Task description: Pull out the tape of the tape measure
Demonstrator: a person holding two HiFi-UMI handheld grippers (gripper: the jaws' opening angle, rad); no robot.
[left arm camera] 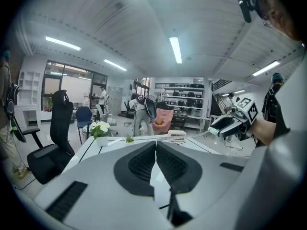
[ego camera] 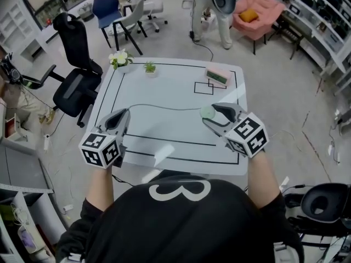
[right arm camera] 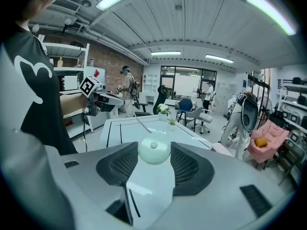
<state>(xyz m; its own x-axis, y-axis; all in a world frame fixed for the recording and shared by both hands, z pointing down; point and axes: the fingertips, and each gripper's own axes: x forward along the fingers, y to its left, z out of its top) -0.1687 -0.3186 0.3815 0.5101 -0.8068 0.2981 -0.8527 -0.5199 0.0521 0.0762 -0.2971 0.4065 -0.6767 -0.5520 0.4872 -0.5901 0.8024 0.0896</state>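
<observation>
The tape measure [ego camera: 207, 112] is a round pale green case, and my right gripper [ego camera: 211, 114] is shut on it above the white table's [ego camera: 175, 147] right side. In the right gripper view the case [right arm camera: 153, 150] sits between both pads. A thin tape [ego camera: 164, 107] runs out of it leftward, drawn across the table to my left gripper [ego camera: 125, 114]. That gripper is shut on the tape's end. In the left gripper view the jaws meet with no gap, and the tape [left arm camera: 184, 135] leads toward the right gripper [left arm camera: 225, 124].
At the table's far edge stand a white flower pot [ego camera: 120, 59], a small green plant [ego camera: 149, 67] and a pink-and-green box [ego camera: 216, 75]. A black office chair [ego camera: 77, 75] stands to the left. A person [ego camera: 211, 10] and a pink armchair [ego camera: 252, 15] are behind.
</observation>
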